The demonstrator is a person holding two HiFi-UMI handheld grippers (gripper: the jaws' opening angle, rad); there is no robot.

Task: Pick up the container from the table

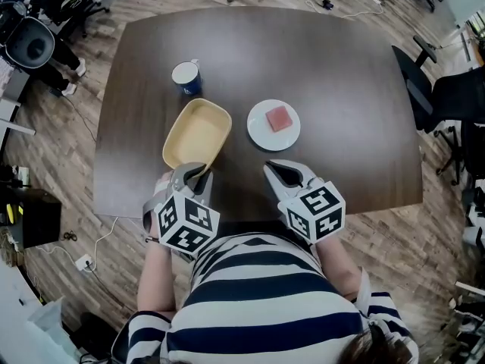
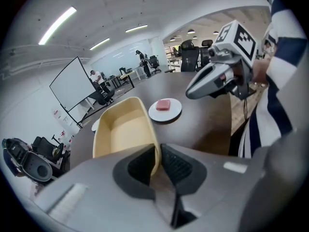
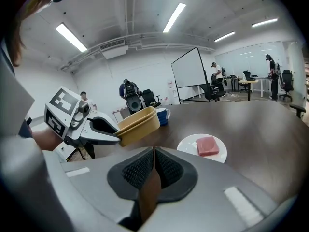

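Note:
The beige oblong container (image 1: 198, 133) is over the dark table's near left part. My left gripper (image 1: 198, 174) is shut on its near rim, one jaw inside the wall and one outside, as the left gripper view shows (image 2: 155, 166). In the right gripper view the container (image 3: 140, 123) hangs tilted above the tabletop, held at its end by the left gripper (image 3: 108, 132). My right gripper (image 1: 274, 171) is shut with nothing in it, near the table's front edge, to the right of the container.
A white plate (image 1: 261, 131) with a pink block (image 1: 279, 118) sits right of the container. A blue mug (image 1: 186, 76) stands behind it. The dark table (image 1: 341, 89) is ringed by office chairs (image 1: 30, 40) and floor cables.

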